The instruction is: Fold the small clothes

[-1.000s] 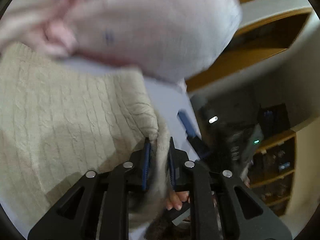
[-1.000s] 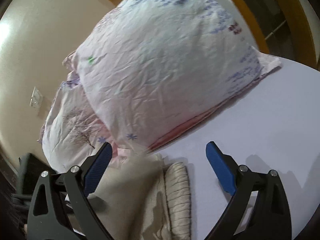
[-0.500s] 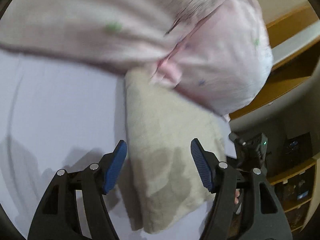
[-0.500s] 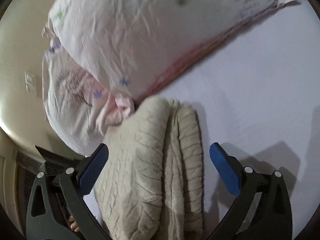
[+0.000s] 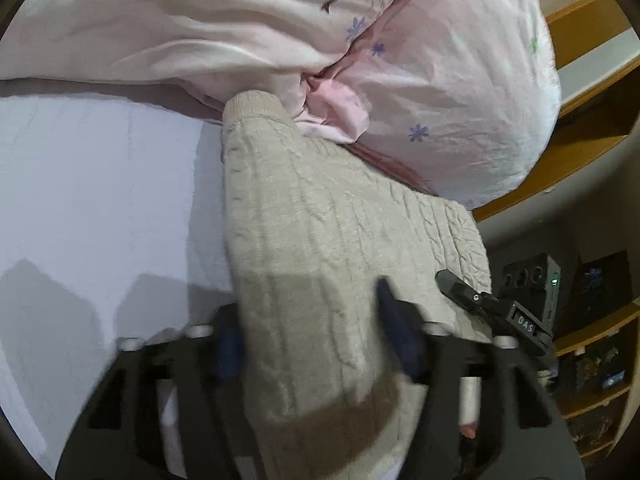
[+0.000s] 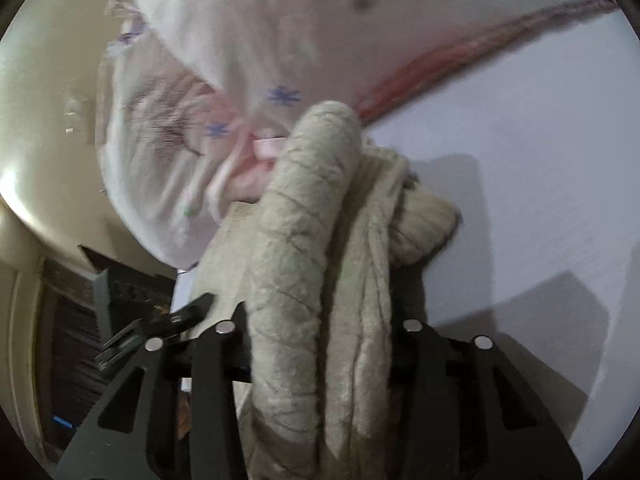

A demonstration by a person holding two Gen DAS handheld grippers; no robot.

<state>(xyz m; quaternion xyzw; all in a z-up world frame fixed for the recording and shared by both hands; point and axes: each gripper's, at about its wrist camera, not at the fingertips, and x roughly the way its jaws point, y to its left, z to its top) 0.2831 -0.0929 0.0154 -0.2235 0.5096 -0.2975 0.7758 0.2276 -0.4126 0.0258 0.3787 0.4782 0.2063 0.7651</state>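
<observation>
A: Starting at the left hand-held gripper (image 5: 316, 344), what is it doing?

B: Its blue pads are sitting on either side of the folded cream sweater (image 5: 320, 248), with the knit bulging between them. They are blurred, and I cannot tell whether they are actually pinching the cloth or only straddling it.

A: And the right hand-held gripper (image 6: 320, 360)?

B: It is straddling the thick rolled edge of the same sweater (image 6: 316, 240), where the layers are stacking up like a bundle. The knit is hiding the pads, so whether it is clenched on the fabric or loose around it I cannot tell.

A: Where is the sweater lying?

B: It is resting on the pale bed sheet (image 5: 100, 184), its far end touching the pink floral pillow (image 5: 440, 92). Another part of the bedding (image 5: 180, 28), same print, is lying beside that. Shelving (image 5: 592, 120) is standing beyond the bed.

A: Which step is this, in your view?

B: I am judging the folding as nearly done: the garment is looking compact and layered. The two tools seem to be gathering it from opposite ends.

A: What is the next move calling for?

B: Probably an even squeeze on both ends and a level lift, so the layers are not sliding apart, plus keeping the far end from snagging on the pillow.
</observation>
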